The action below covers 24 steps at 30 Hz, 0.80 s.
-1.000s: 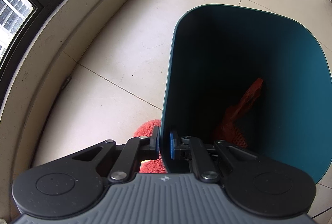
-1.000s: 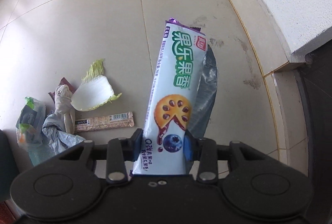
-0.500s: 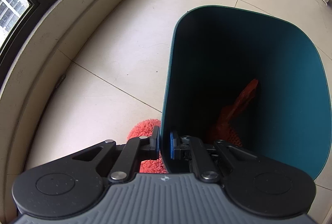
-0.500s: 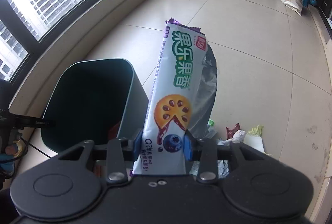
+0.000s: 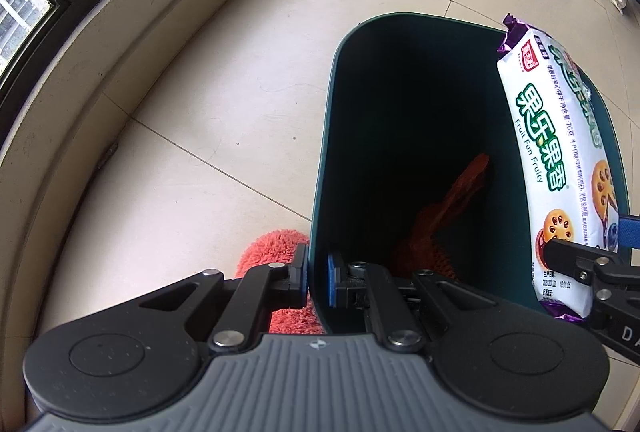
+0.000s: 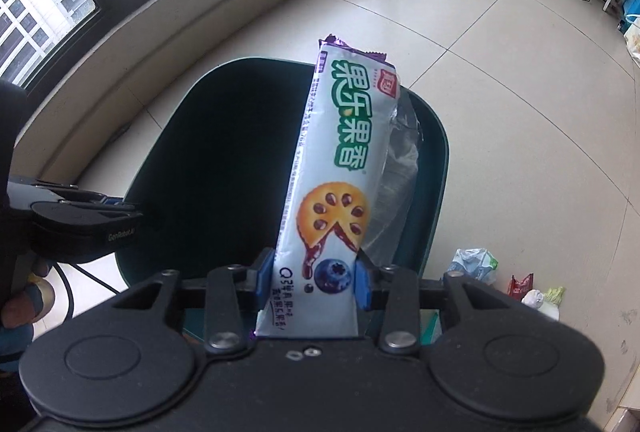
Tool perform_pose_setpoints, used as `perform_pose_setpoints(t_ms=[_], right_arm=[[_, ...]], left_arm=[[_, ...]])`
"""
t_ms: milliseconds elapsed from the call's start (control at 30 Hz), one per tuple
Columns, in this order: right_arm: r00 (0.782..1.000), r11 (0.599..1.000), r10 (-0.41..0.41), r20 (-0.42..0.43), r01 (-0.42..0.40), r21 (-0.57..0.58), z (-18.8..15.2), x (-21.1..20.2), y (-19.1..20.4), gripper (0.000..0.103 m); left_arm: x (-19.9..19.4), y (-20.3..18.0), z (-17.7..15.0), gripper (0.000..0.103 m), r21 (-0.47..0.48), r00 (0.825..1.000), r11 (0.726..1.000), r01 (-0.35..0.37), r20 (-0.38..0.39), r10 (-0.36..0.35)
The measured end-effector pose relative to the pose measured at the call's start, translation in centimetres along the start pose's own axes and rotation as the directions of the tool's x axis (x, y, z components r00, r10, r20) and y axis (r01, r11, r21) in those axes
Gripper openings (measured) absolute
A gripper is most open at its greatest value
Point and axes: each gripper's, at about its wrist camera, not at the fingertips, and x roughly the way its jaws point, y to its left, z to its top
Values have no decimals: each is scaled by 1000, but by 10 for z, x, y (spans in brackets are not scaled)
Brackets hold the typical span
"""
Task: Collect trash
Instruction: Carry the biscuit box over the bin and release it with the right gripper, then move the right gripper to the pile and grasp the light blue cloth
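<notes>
Your right gripper [image 6: 311,282] has its fingers [image 6: 265,274] clamped on the lower end of the biscuit wrapper [image 6: 340,168], a white pack with green lettering, purple crimped ends and a blueberry picture, and the pack stands up from the pads with its upper part over the open mouth of the dark teal bin [image 6: 434,168]. A crumpled silver flap of the wrapper hangs behind it on the right. Seen from your left wrist, the same wrapper [image 5: 560,160] sits over the bin's right rim. Inside the bin [image 5: 324,168] you can see one thing only, an orange-red net bag [image 5: 440,216] slumped at the bottom against the far wall; the rest of the interior is too dark to read. Your left gripper [image 5: 317,278] has its fingers pinched shut on the bin's near wall, one pad outside and one inside. A fluffy red slipper [image 5: 276,252] lies on the tiled floor [image 5: 200,80] just beside the bin, partly under the left gripper. More litter [image 6: 476,264], a crumpled plastic bag, a red packet and a pale leaf scrap, lies on the floor to the right of the bin.
</notes>
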Motion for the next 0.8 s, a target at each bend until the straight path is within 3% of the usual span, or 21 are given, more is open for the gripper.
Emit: perform_pose_setpoints(t_ms=[267, 367, 500, 800], right_arm=[[994, 998, -68, -84, 66, -19, 1, 50, 7, 43], [994, 997, -70, -83, 69, -20, 2, 58, 11, 50], [998, 999, -45, -48, 44, -28, -2, 44, 9, 60], [998, 999, 37, 42, -37, -11, -15, -12, -20, 64]], left_arm=[[2, 0, -1, 8, -1, 1000, 1000, 6, -2, -6], [2, 1, -1, 8, 1, 1000, 1000, 10, -1, -10], [2, 1, -1, 8, 1, 1000, 1000, 11, -1, -11], [2, 1, -2, 8, 4, 1000, 1000, 5, 1, -5]])
